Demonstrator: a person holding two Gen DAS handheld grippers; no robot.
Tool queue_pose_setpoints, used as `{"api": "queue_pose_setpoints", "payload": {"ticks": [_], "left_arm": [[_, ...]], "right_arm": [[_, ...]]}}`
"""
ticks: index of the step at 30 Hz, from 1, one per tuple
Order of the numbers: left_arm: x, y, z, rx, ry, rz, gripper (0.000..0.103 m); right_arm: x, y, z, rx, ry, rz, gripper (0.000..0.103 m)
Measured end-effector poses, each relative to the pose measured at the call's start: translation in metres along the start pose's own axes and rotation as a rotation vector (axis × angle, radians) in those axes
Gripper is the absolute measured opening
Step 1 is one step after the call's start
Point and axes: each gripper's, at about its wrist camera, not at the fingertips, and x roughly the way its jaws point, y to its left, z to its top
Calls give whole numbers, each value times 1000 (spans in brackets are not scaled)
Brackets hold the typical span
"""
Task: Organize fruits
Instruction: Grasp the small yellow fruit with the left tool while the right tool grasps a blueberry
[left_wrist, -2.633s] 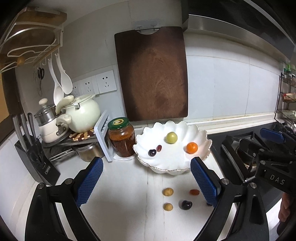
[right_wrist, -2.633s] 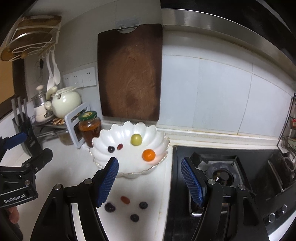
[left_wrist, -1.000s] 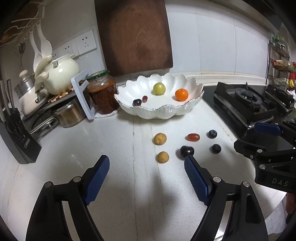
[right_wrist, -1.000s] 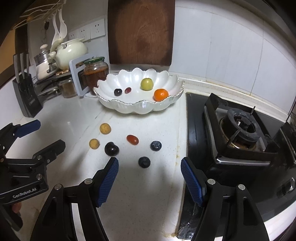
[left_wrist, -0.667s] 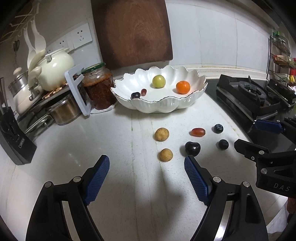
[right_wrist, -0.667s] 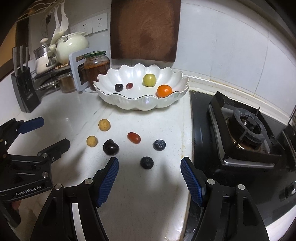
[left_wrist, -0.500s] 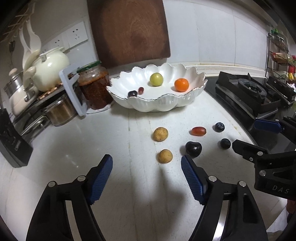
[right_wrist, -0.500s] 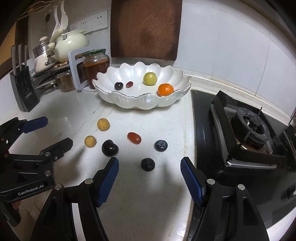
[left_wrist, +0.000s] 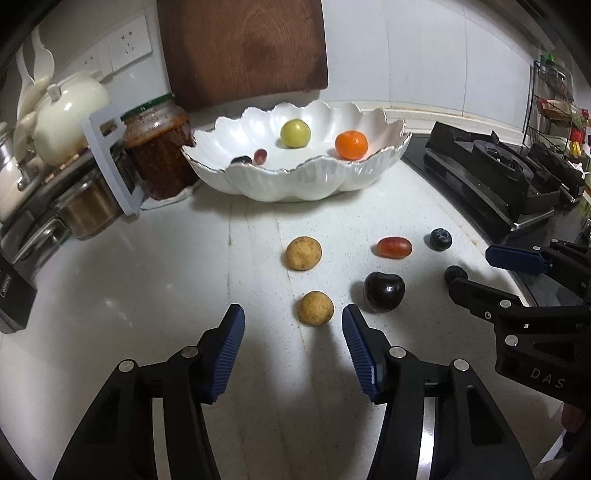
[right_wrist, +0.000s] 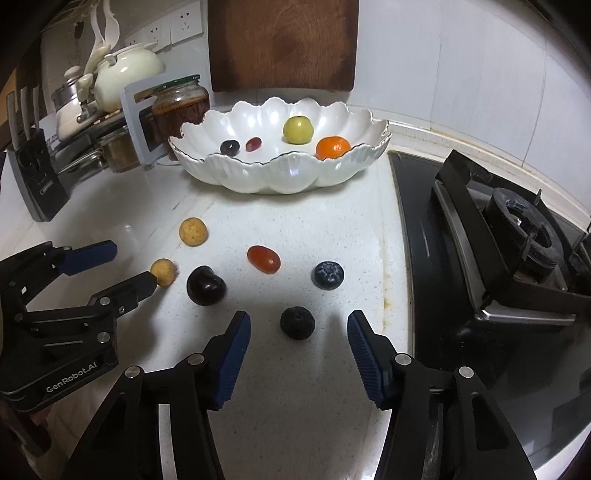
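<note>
A white scalloped bowl holds a green fruit, an orange and two small dark grapes. Loose on the counter lie two tan round fruits, a dark cherry, a red cherry tomato and two blueberries. My left gripper is closing, with the nearer tan fruit between its fingertips, untouched and nearer the right pad. My right gripper is also closing, with the nearer blueberry between its tips and clear gaps on both sides. The other blueberry lies just beyond.
A gas stove borders the counter on the right. A glass jar, pots and a kettle crowd the back left, with a knife block at the left. A wooden cutting board leans on the wall behind the bowl.
Both grippers have come down and forward toward the loose fruits. Their jaws have narrowed, the left around the near tan fruit and the right around the near blueberry.
</note>
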Motion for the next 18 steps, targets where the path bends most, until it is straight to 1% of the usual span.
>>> {"api": "queue_pose_setpoints", "payload": {"ticks": [2,7,10,13,18], "left_arm": [[4,-1,0,-1,10,-9,49],[9,-1,0,-4,18,-24,47],[12,-1,1,-7,24,-33,45],[16,-1,3,-11,32,-46,36],[19,-1,5,-15,36,-58,35]], "right_arm": [[3,0,0,1,6,6,52],[8,-1,1,-1,14,13,46],[11,-1,2,0,20,17,45],[12,-1,2,4,25,20,44],[16,-1,1,2,37,28,37]]}}
